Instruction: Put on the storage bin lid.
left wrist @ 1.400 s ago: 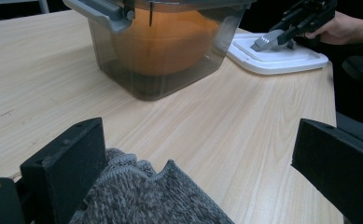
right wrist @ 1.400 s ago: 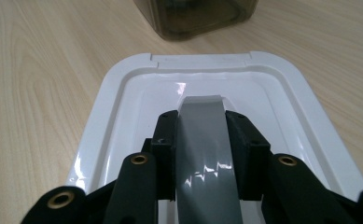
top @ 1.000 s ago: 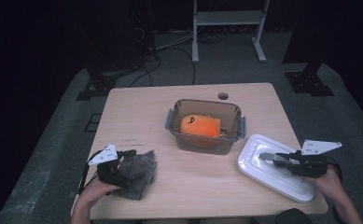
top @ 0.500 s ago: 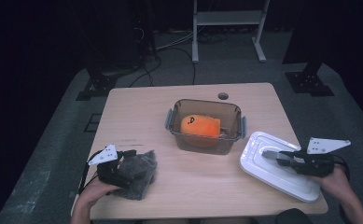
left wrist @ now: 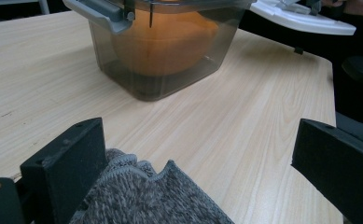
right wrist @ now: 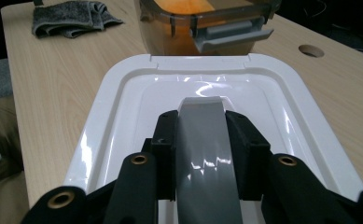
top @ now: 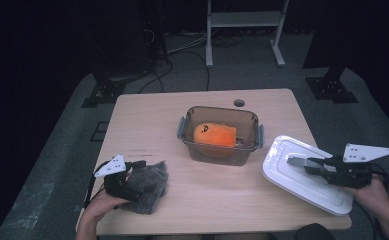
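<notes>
My right gripper is shut on the grey handle of a white lid, which it holds tilted just above the table's right front corner. A clear lidless container stands mid-table with an orange plush toy inside. At the front left my left gripper stands open over a grey knitted cloth. The cloth lies against the left jaw, and the right jaw is well clear of it.
The wooden table has a round cable hole behind the container. In the left gripper view the container is straight ahead and the lid is far right. Dark floor, cables and stand legs lie beyond the table.
My right gripper has risen and drawn slightly right, taking the white lid up with it. The left gripper and the cloth have stayed put.
</notes>
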`<state>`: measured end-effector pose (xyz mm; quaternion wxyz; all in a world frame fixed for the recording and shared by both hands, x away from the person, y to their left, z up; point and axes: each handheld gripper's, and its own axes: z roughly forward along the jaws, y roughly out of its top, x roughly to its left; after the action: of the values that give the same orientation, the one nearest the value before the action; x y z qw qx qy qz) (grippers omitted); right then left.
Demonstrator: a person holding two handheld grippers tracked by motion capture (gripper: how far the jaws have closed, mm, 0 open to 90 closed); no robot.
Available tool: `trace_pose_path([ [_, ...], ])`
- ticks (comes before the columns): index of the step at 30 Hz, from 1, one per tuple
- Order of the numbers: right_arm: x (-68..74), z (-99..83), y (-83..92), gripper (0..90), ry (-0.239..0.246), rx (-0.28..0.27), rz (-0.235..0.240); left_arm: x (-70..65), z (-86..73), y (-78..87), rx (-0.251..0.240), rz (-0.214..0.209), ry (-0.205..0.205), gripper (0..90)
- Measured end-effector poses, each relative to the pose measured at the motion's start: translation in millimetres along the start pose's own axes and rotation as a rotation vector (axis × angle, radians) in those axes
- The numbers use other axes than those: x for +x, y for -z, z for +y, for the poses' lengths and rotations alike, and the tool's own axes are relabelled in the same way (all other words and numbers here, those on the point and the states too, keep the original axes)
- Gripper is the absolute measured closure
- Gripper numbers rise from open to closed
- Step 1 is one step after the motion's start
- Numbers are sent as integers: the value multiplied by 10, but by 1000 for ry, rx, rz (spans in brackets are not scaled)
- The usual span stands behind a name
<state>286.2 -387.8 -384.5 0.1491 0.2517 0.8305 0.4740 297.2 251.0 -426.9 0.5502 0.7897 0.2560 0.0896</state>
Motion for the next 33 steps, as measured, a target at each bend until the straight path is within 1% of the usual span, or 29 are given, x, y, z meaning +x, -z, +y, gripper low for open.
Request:
trace_pose_path([
  [5,13,94,53,658,14,-15,3,2,-1,6,-3,0,2,21],
  [14,17,262,66,658,32,-33,25,4,-3,5,-3,0,-1,21],
  [22,12,407,25,658,49,-63,47,12,-9,13,-3,3,4,21],
  [24,11,441,0,658,50,-70,59,17,-12,17,-2,3,3,21],
  [27,11,491,-39,658,60,-65,68,23,-15,28,-5,6,5,21],
  [33,-3,592,-99,658,70,-74,80,29,-21,37,-8,7,8,21],
])
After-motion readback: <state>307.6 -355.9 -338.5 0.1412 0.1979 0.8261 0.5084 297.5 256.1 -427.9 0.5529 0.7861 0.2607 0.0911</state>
